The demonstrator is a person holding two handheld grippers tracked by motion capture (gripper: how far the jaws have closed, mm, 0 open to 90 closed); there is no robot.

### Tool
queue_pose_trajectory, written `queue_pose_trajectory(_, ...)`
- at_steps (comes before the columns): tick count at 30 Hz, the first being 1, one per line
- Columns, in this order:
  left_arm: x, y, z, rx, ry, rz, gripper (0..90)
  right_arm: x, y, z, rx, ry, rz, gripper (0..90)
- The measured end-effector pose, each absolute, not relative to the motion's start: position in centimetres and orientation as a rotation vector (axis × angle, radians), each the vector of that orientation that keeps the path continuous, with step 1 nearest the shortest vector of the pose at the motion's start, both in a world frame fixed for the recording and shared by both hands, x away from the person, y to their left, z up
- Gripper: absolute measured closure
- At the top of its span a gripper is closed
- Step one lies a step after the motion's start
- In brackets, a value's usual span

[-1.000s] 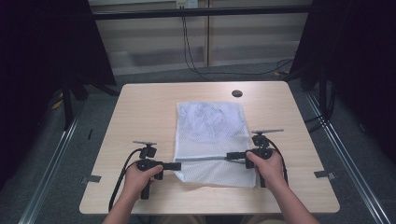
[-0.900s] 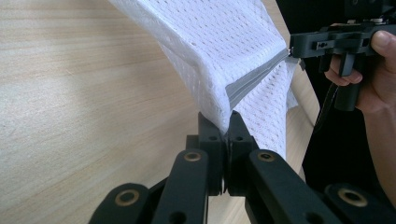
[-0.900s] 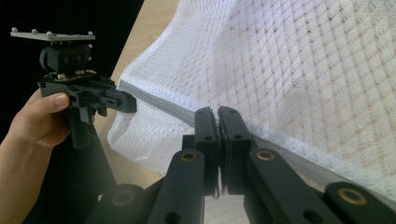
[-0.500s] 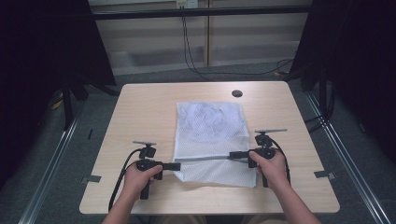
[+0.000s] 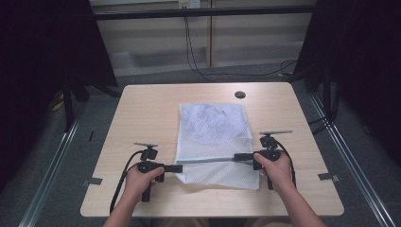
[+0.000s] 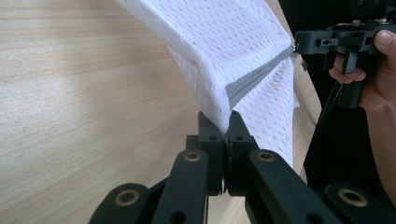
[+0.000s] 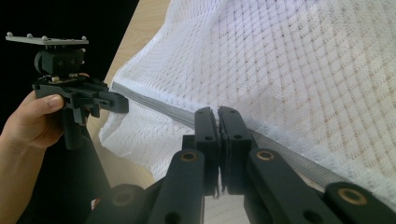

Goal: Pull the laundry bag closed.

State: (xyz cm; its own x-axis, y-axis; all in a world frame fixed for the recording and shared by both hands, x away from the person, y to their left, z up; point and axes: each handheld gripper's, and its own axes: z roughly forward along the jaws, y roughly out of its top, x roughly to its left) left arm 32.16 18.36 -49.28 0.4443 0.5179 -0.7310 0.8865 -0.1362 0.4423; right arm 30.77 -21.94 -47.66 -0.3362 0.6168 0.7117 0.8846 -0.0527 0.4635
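Note:
A white mesh bag (image 5: pixel 210 127) lies flat on the wooden table (image 5: pixel 142 109), with a grey zipper (image 5: pixel 208 161) running across it near the front. My left gripper (image 5: pixel 179 167) is shut on the bag's left edge at the zipper's end, and the left gripper view shows the mesh (image 6: pixel 224 42) pinched between the jaws of the left gripper (image 6: pixel 227 123). My right gripper (image 5: pixel 236 156) is shut on the zipper close to the bag's right edge. In the right gripper view the right gripper (image 7: pixel 218 116) clamps the grey zipper (image 7: pixel 154 105), which is stretched taut between both grippers.
A small black round grommet (image 5: pixel 240 94) sits in the table behind the bag. Black cables (image 5: pixel 189 42) hang at the back wall. Dark curtains flank both sides, and metal rails (image 5: pixel 56 156) run along the floor beside the table.
The right gripper has shifted slightly to the right along the zipper line. The left gripper holds still.

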Motion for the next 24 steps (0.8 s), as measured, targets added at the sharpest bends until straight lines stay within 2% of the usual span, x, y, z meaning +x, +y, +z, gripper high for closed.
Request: queue_pose_trajectory(24, 32.1, 18.2, -49.3, 1.812, 1.187, -0.513, 88.5, 30.9, -23.0, -47.7, -1.616, -1.923, -1.345, 87.4)
